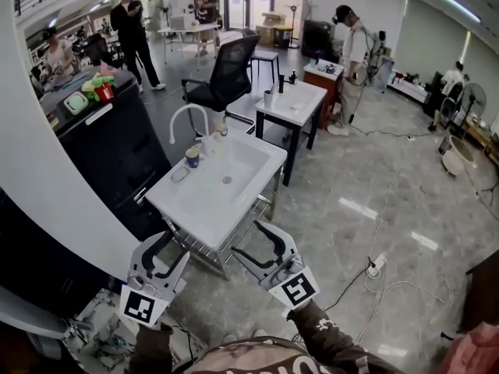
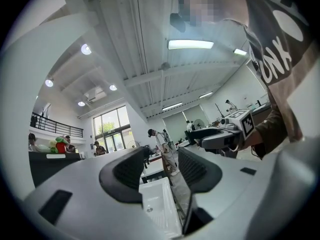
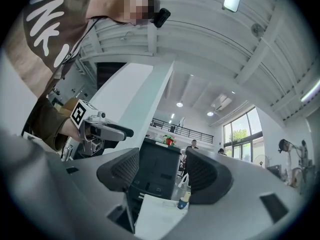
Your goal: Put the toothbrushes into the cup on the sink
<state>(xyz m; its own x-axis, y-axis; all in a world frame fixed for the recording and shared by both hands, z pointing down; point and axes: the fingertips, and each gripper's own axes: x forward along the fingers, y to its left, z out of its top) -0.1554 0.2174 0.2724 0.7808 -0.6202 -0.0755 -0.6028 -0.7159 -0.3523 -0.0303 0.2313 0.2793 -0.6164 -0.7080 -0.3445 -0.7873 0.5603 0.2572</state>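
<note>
Faucet [image 1: 185, 118], cup [image 1: 192, 158] beside open basin [image 1: 243, 160]

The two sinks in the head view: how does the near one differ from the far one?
The near sink has a white arched faucet; the far sink has a short dark faucet. The near sink stands on a metal frame, the far sink on black legs. Both are white.

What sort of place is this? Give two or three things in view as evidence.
Probably a lab or workshop hall, not a bathroom: a freestanding sink and a second sink stand on a polished floor, near an office chair and loose cables.
</note>
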